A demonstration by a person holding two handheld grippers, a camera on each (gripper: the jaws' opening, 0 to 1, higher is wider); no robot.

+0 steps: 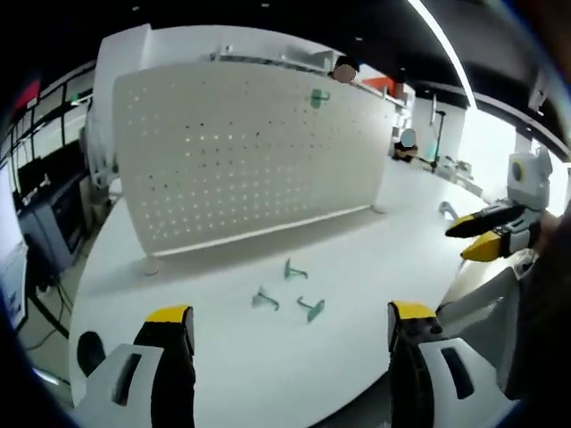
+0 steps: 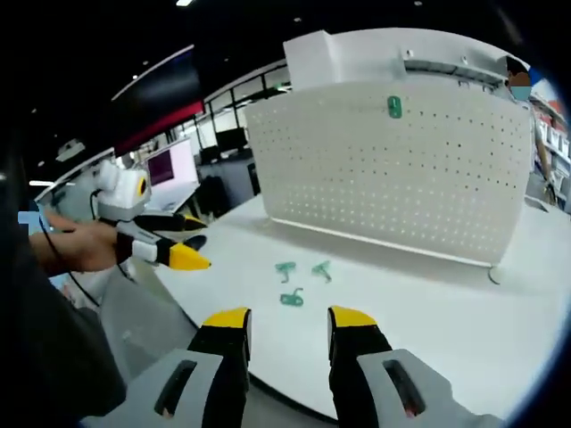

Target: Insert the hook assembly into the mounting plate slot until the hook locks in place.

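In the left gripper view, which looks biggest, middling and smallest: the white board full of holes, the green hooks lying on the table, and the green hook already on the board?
1. Pegboard, by far the largest.
2. The three loose hooks, alike in size.
3. The mounted hook looks similar or slightly smaller, but it is farther away, so that is unsure.

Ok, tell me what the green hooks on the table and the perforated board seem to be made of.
Green hooks: probably moulded plastic, translucent teal with a soft sheen, though small in both views. One more sits on the board.
Perforated board: looks like thin painted sheet metal or rigid plastic, matte white, with regular rows of punched holes; the look leaves that open.
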